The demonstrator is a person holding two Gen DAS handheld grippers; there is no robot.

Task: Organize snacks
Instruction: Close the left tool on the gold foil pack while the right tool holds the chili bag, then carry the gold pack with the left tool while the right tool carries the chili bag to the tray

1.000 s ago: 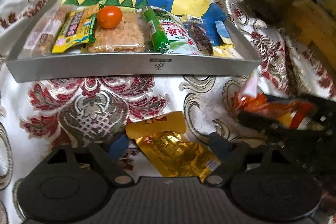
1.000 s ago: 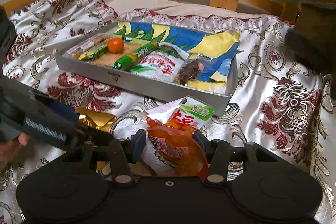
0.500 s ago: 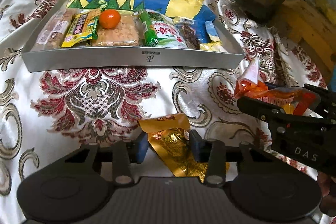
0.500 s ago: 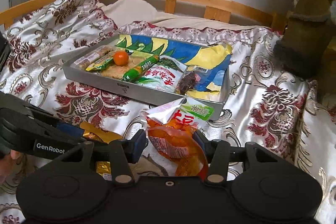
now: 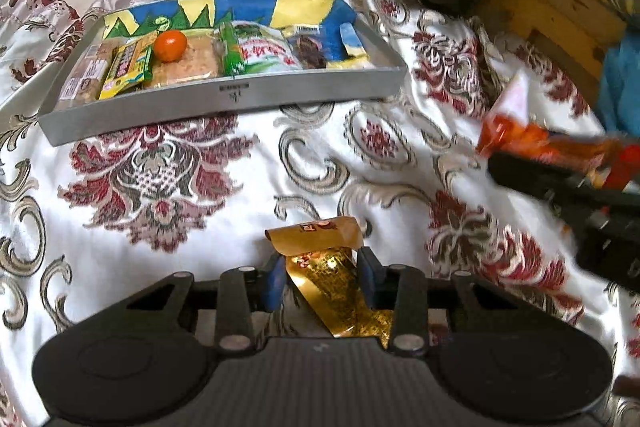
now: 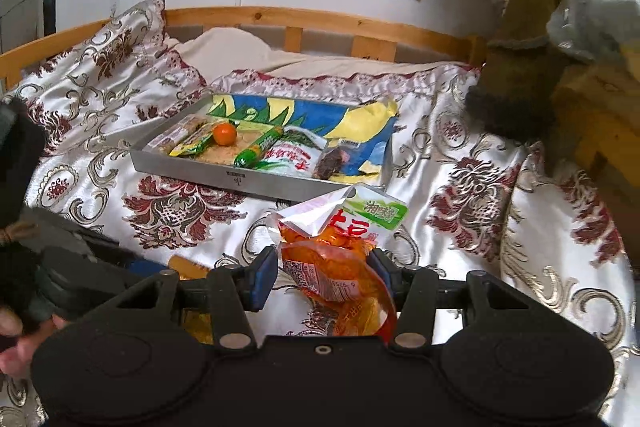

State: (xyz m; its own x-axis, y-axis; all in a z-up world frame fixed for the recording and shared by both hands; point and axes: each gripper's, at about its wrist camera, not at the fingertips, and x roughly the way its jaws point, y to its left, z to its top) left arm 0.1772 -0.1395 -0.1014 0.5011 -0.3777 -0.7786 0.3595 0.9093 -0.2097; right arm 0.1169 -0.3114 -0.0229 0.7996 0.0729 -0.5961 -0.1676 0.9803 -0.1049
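Observation:
My left gripper (image 5: pixel 322 266) is shut on a gold foil snack packet (image 5: pixel 316 233), held just above the bedspread. My right gripper (image 6: pixel 322 265) is shut on an orange snack bag (image 6: pixel 332 251) with a white and green top; in the left wrist view that bag (image 5: pixel 516 135) shows at the right. Farther up the bed lies a grey tray (image 5: pixel 280 93) that holds several snacks: a mandarin (image 5: pixel 171 45), a green sausage stick (image 5: pixel 230 51), a yellow bar (image 5: pixel 128 69) and flat packets. The tray (image 6: pixel 200 175) lies ahead and to the left of the right gripper.
A wooden bed rail (image 6: pixel 320 23) and a pale pillow (image 6: pixel 236 49) lie behind the tray. An olive plush thing (image 6: pixel 520 67) and a plastic bag stand at the right. Drawings hang on the wall. A person's hand (image 6: pixel 16 327) holds the left gripper at the lower left.
The left jaws went from wide open around the gold packet to shut on it. Both grippers have risen and drawn back from the tray, each with its packet.

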